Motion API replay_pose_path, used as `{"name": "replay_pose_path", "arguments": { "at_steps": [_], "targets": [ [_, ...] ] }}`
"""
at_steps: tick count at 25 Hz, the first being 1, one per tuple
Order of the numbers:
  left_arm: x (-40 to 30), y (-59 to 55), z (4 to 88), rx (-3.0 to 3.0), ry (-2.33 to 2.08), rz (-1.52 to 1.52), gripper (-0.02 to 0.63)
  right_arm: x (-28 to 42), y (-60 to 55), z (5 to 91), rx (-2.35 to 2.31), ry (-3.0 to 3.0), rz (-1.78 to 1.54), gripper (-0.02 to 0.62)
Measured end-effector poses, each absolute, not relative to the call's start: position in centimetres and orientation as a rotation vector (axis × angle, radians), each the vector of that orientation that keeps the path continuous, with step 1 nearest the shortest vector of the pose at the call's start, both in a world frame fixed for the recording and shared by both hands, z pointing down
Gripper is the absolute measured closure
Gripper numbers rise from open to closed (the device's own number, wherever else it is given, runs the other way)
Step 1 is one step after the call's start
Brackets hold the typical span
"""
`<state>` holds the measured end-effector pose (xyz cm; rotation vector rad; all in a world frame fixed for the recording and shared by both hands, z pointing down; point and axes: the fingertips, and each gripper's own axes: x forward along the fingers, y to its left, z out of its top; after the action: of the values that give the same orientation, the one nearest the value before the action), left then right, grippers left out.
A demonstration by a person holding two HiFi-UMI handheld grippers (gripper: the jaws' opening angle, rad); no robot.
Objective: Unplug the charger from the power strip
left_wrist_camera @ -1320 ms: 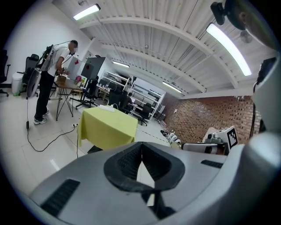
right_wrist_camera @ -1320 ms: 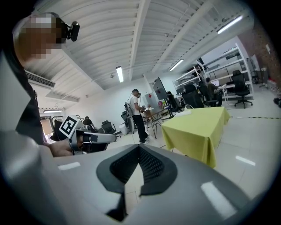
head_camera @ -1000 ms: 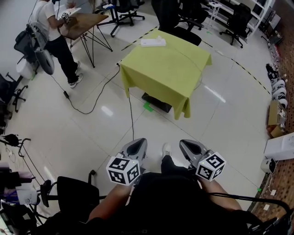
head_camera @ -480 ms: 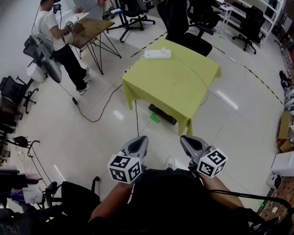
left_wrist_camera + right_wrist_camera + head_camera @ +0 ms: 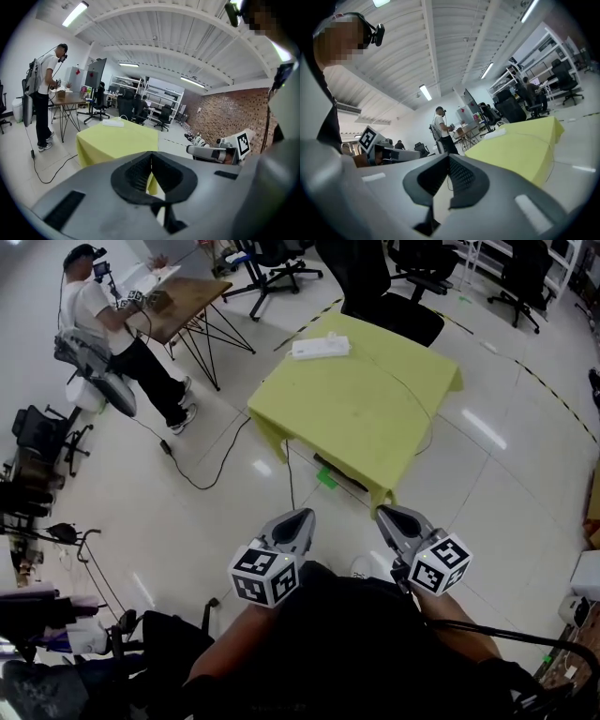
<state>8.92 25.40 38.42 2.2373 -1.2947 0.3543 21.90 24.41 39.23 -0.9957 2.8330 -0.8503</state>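
A white power strip [image 5: 320, 348] lies near the far left corner of a table under a yellow-green cloth [image 5: 366, 418]. A thin cord runs from it across the cloth. I cannot make out the charger at this distance. Both grippers are held side by side close to my body, well short of the table. My left gripper [image 5: 300, 519] and right gripper [image 5: 389, 517] are both shut and empty. The strip [image 5: 113, 123] shows far ahead in the left gripper view, past the left gripper's tips [image 5: 151, 155]. In the right gripper view the strip [image 5: 497, 132] lies beyond the right gripper's tips [image 5: 449, 158].
A person [image 5: 103, 324] stands at a wooden desk [image 5: 192, 296] at the far left. Office chairs [image 5: 375, 287] stand behind the table. A black cable [image 5: 202, 474] trails over the floor left of the table, and a dark box [image 5: 352, 479] sits under it.
The table has come nearer and lower in the head view as I walk toward it. Both grippers have kept their place in front of me and stayed shut.
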Motion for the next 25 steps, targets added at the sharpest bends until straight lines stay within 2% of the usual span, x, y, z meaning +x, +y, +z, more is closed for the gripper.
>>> {"name": "replay_pose_path", "arguments": {
  "at_steps": [13, 25],
  "targets": [
    [8.6, 18.3, 41.0, 2.259, -1.133, 0.405, 0.599, 21.2, 18.5, 41.9, -1.138, 2.787, -0.941, 0.593],
    [-1.8, 5.6, 39.7, 2.32, -1.078, 0.302, 0.598, 12.2, 8.0, 39.6, -1.314, 2.786, -0.866, 0.592]
  ]
}}
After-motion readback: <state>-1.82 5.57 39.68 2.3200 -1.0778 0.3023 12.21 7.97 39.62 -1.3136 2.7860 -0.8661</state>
